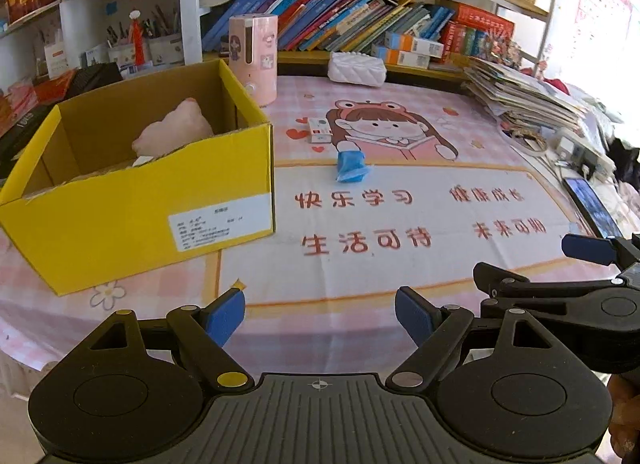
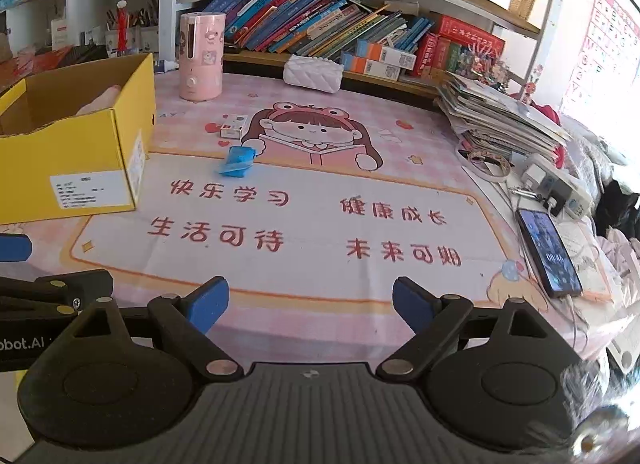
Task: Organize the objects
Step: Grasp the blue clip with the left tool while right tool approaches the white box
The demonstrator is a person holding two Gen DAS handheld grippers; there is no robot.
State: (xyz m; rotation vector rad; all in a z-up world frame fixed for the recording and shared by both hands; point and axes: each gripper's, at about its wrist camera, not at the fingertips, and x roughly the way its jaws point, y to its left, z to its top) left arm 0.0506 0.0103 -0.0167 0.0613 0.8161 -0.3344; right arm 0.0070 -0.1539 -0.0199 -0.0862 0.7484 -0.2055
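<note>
Left wrist view shows the left claw (image 1: 320, 318) wide and empty, like the right claw (image 2: 310, 310). Blue packet (image 1: 351, 168) lies mid-table, near the yellow box (image 1: 140, 204); approach low, straddle it squarely before closing.

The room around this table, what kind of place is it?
Probably a child's study corner at home: a shelf of books, pen cups, and a cartoon learning mat covering the table.
</note>
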